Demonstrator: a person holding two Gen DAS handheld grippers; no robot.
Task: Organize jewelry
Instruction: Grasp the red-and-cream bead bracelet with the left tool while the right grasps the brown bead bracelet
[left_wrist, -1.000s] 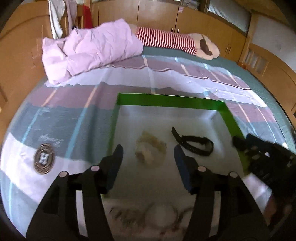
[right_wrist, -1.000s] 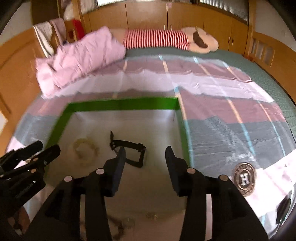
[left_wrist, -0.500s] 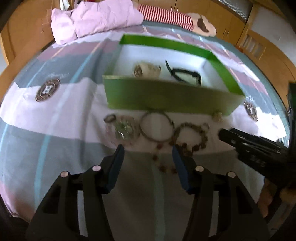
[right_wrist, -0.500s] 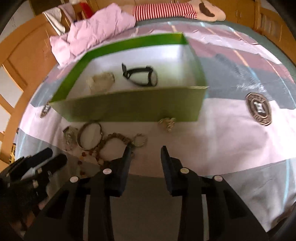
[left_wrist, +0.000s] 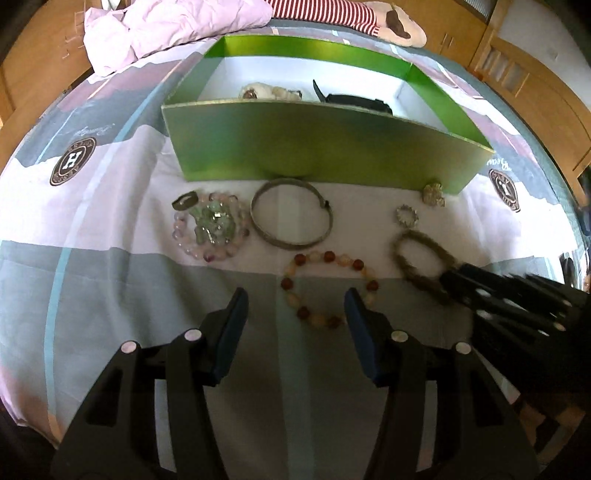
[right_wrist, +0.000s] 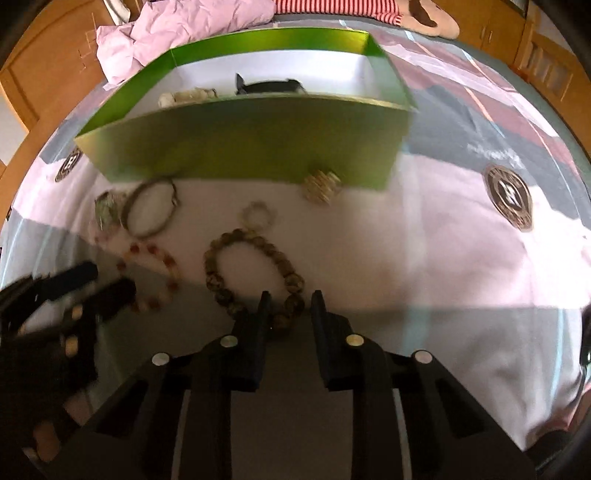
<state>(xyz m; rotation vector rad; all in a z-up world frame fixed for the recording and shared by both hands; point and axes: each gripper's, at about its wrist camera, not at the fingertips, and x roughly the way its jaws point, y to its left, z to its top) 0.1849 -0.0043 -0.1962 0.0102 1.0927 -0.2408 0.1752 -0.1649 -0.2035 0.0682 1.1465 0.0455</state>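
Patchwork bedsheet; right gripper fingers straddle knobbly brown bead bracelet, unclamped; left gripper fingers apart.

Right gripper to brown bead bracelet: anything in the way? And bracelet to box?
Nothing between the right gripper and the brown bracelet; its near beads sit between the fingertips. Toward the box, the near green wall stands between, with a small ring on the sheet.

brown bead bracelet lies flat before my green box; silver bangle beside red-and-cream beads
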